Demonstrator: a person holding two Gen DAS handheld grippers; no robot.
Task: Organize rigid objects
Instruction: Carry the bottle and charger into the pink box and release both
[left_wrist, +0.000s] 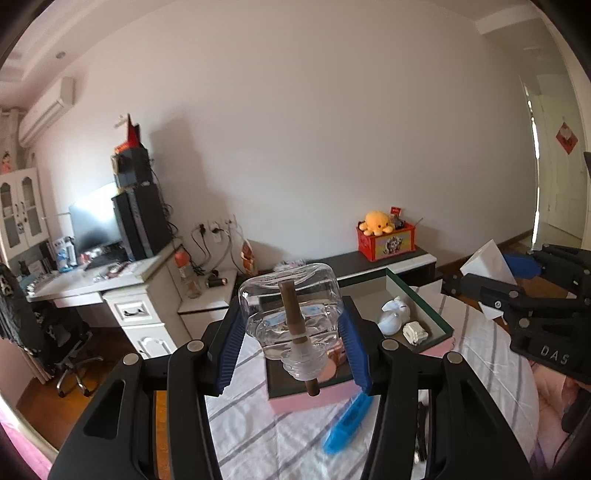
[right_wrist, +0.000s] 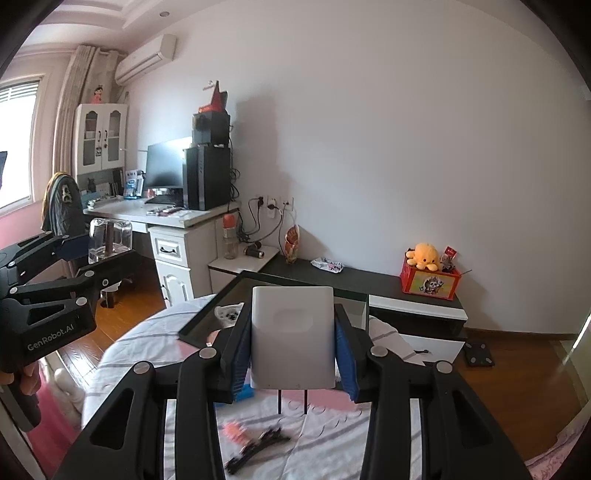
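Note:
My left gripper (left_wrist: 291, 328) is shut on a clear glass bottle (left_wrist: 291, 306) with a brown stick through its neck, held above the bed. The bottle also shows in the right wrist view (right_wrist: 109, 240) at the left. My right gripper (right_wrist: 293, 350) is shut on a flat white box (right_wrist: 293, 338), held above the open tray box (right_wrist: 207, 321). In the left wrist view the tray box (left_wrist: 424, 299) holds a white figurine (left_wrist: 395, 314) and a small white block (left_wrist: 415, 332). The white box shows there at right (left_wrist: 487, 264).
A striped bedsheet (left_wrist: 258, 424) lies under both grippers. A blue flat object (left_wrist: 347, 422) lies on it near the tray box. Black and orange small items (right_wrist: 255, 439) lie on the sheet. A low cabinet (right_wrist: 406, 291) with a red box and yellow plush stands behind; a desk is at left.

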